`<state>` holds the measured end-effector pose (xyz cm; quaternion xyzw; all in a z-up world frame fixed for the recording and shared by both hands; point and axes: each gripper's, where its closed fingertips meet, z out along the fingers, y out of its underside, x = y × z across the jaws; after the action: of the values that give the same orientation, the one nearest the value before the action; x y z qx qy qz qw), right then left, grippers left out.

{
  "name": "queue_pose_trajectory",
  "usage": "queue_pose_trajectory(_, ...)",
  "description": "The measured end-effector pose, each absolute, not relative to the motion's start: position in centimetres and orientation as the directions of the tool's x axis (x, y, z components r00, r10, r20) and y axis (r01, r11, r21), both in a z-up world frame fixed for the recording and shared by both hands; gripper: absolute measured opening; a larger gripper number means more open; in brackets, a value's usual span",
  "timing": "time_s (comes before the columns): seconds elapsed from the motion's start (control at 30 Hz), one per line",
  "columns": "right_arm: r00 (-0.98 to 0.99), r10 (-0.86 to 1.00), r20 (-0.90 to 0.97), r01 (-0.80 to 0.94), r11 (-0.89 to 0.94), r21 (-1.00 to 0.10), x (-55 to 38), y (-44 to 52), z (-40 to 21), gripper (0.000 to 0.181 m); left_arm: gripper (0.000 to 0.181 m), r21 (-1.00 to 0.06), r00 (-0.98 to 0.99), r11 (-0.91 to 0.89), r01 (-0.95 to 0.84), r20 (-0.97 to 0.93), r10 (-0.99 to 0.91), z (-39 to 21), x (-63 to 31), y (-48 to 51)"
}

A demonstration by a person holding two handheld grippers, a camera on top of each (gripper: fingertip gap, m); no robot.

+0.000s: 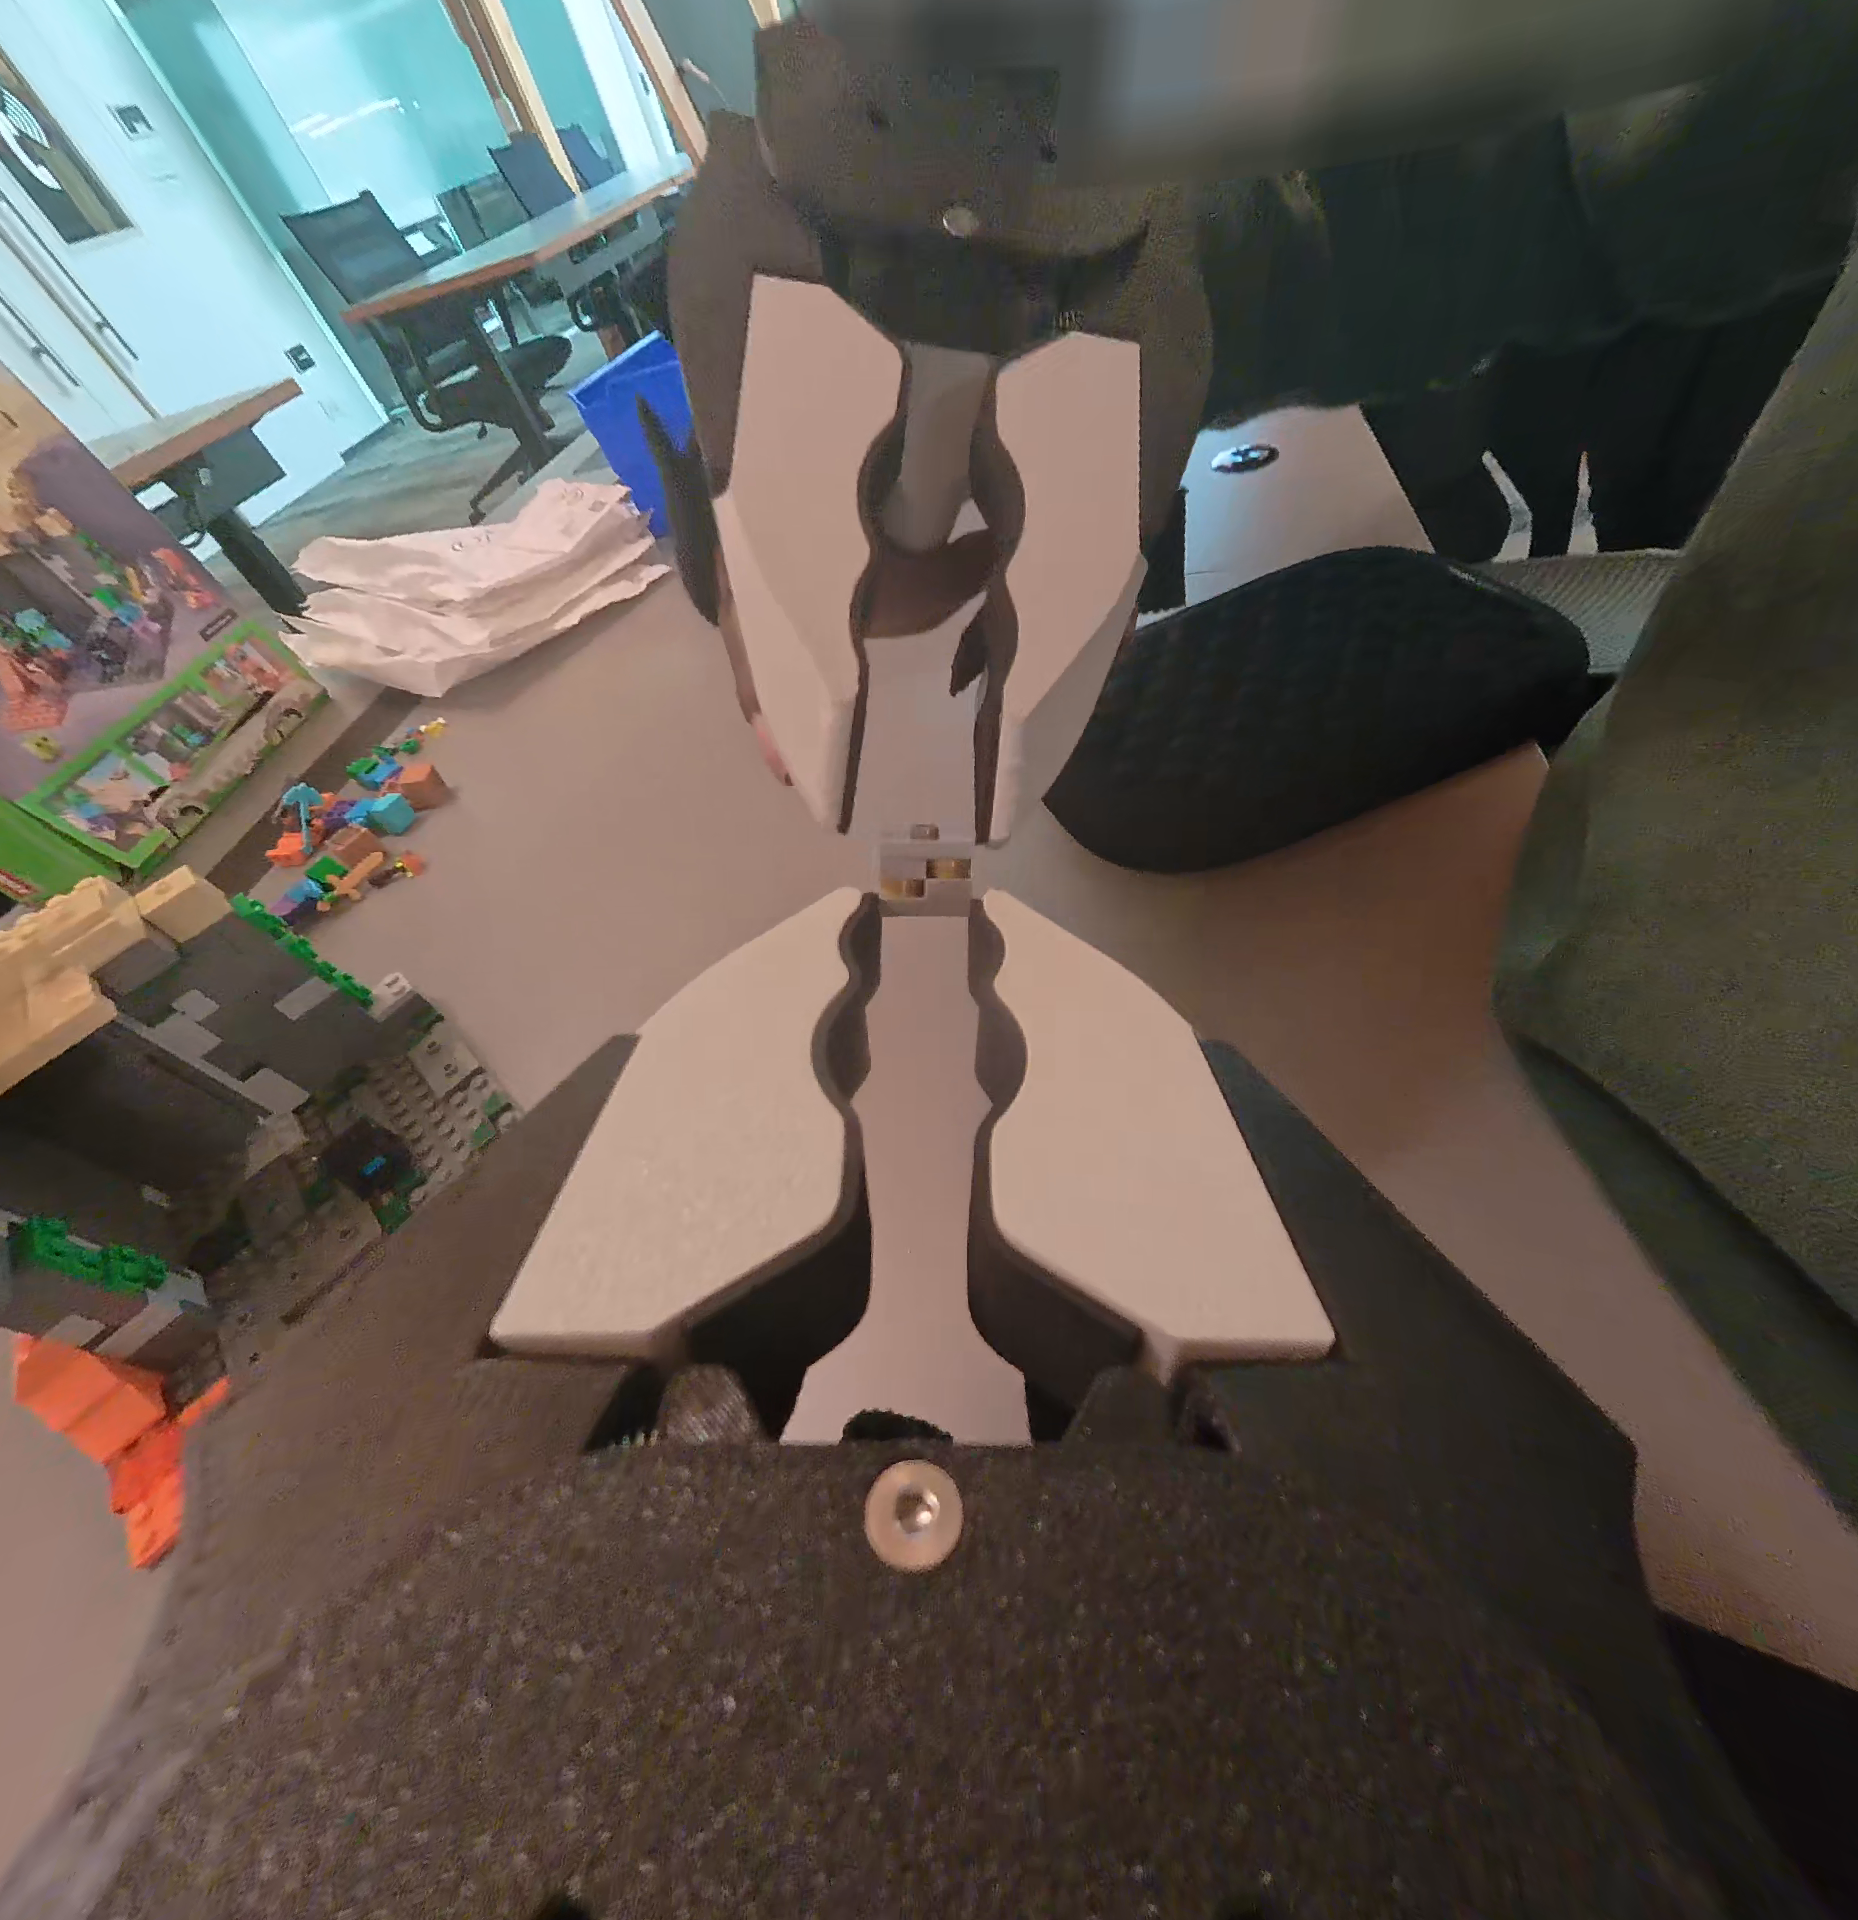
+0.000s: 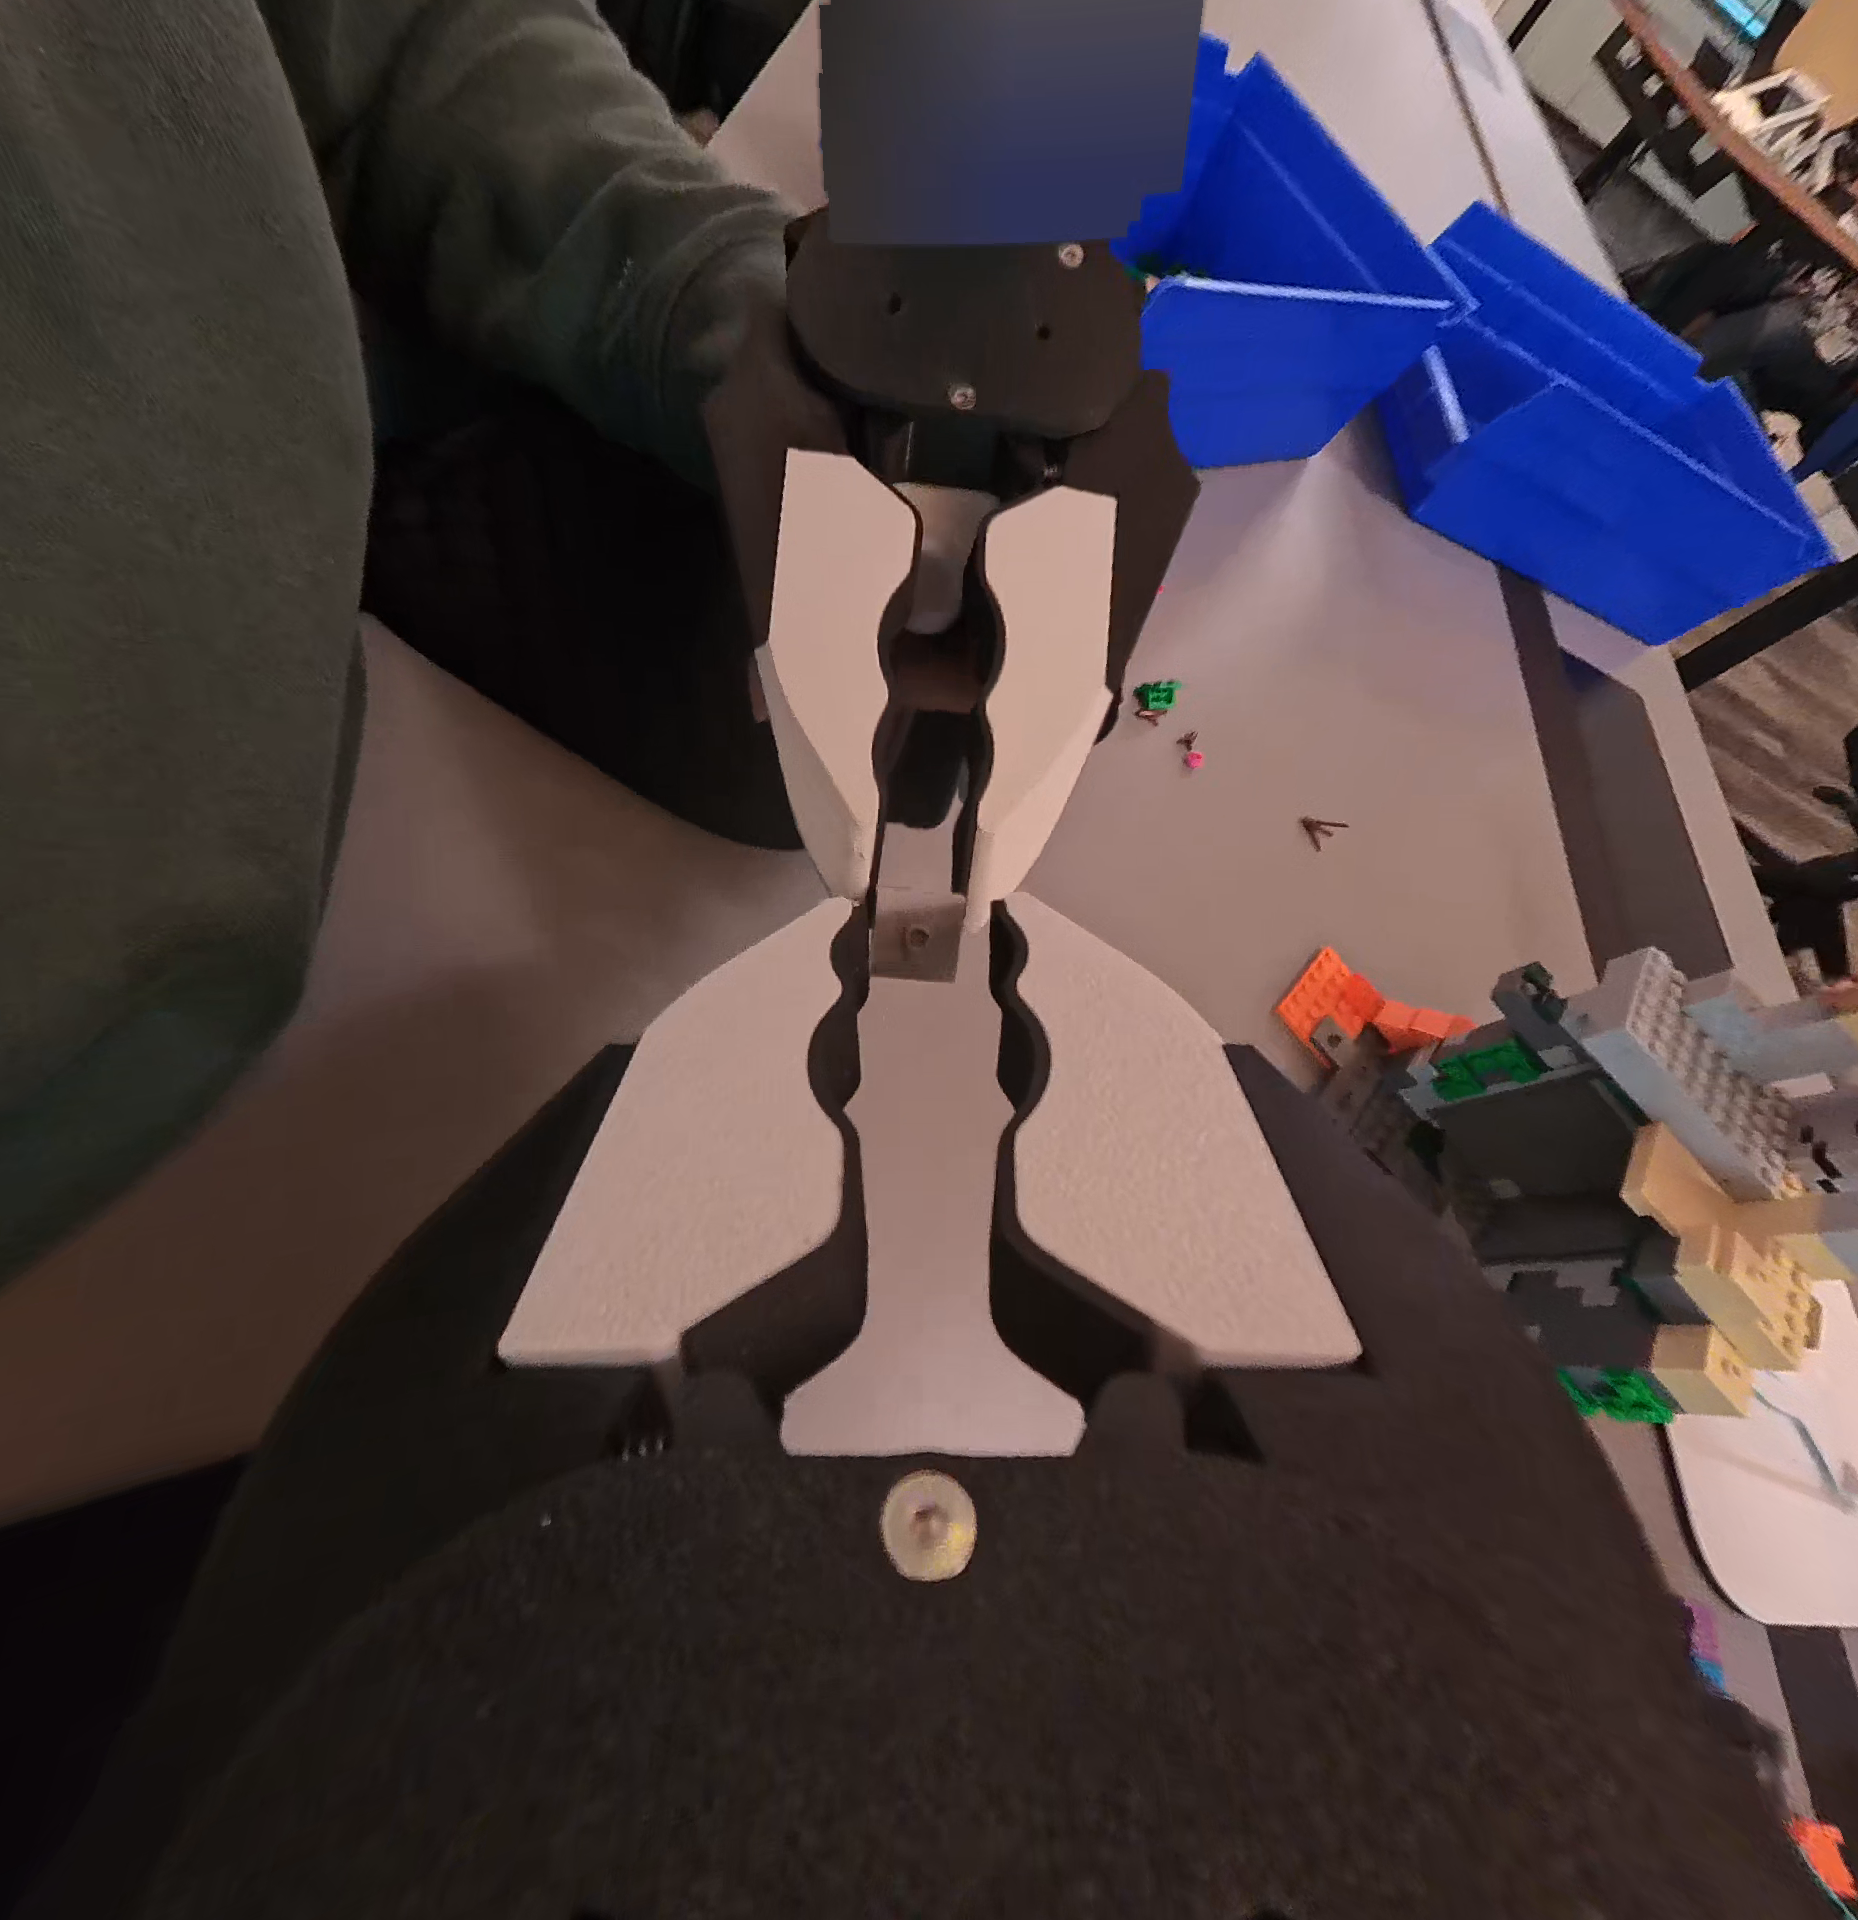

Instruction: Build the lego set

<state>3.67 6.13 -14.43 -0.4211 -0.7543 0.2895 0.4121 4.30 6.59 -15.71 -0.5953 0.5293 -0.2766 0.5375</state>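
Small grey lego piece (image 1: 923,871) pinched between left gripper (image 1: 923,906) and right gripper (image 2: 912,935), both clenched on it. Light, rigid, likely slippery; best gripped on its flat sides.

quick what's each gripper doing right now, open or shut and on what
Left gripper: shut on the small grey lego piece.
Right gripper: shut on the same grey lego piece, tip to tip with the left.
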Motion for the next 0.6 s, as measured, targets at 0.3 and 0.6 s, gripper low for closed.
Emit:
queue_pose_trajectory(0.3,-0.408,0.821,0.399,0.406,0.554,-0.726,3.8,5.2,-15.1,0.016,0.015,-0.926,0.244,0.129,-0.354,-0.224,-0.944,-16.2,4.6,5.9)
queue_pose_trajectory(0.6,-0.460,0.798,0.390,0.395,0.577,-0.715,3.8,4.7,-15.2,0.016,0.015,-0.920,0.216,0.146,-0.365,-0.236,-0.948,-16.3,4.7,5.4)
